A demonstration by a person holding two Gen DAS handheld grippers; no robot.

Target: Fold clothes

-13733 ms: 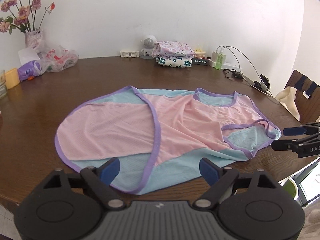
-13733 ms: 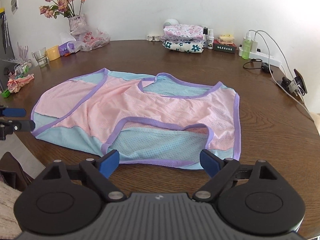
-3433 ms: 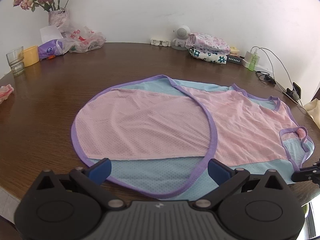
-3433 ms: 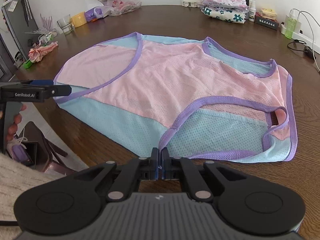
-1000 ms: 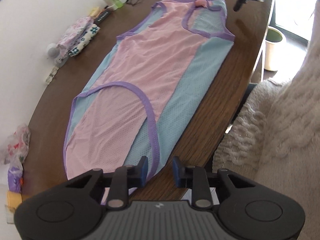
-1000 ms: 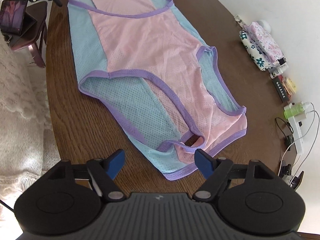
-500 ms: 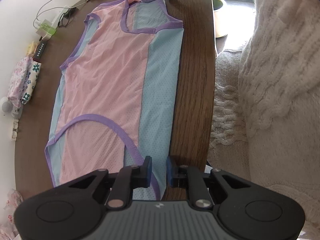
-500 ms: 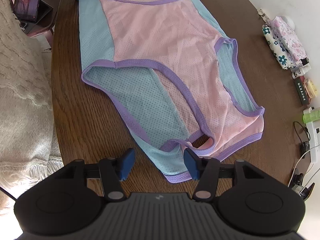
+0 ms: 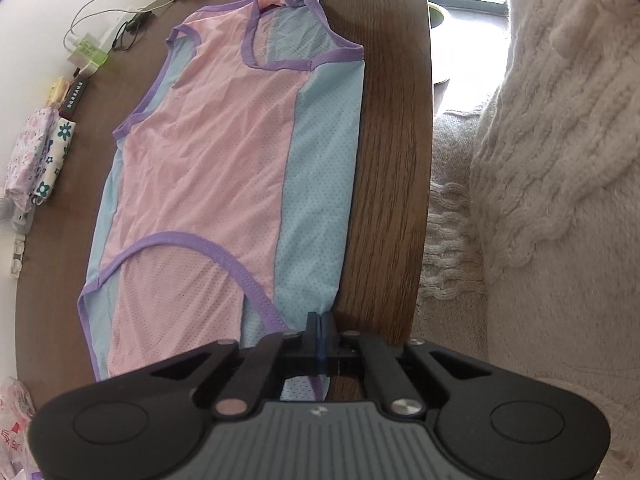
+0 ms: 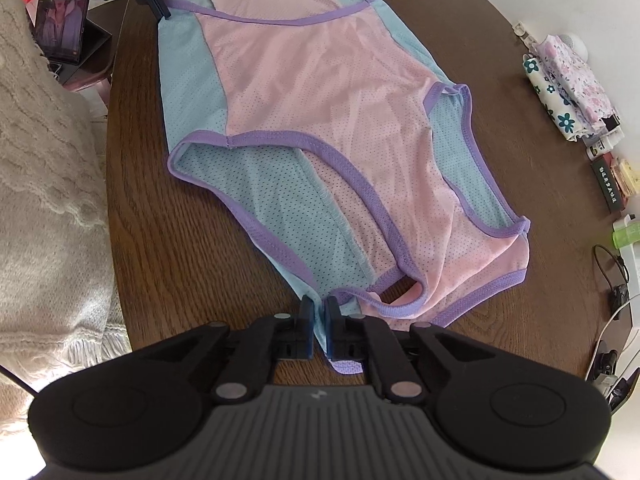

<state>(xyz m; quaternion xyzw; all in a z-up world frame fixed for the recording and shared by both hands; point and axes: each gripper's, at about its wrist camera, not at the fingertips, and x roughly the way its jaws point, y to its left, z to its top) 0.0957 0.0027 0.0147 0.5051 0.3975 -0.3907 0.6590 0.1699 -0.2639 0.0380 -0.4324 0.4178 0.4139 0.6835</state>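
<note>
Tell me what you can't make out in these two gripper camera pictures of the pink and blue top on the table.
- Left wrist view: the hem corner of the top runs under the left gripper, whose body hides it.
- Right wrist view: the strap end is covered by the right gripper.
- Print on the dark box: too small.
- Tablet screen: blurred.

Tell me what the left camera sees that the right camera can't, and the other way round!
Only the left view shows the plastic bag in its bottom corner. Only the right view shows a tablet screen beside the table. Both show the pink and blue top on the brown table, the folded flowery clothes, and each tool, left tool and right tool, shut on the top's near edge.
</note>
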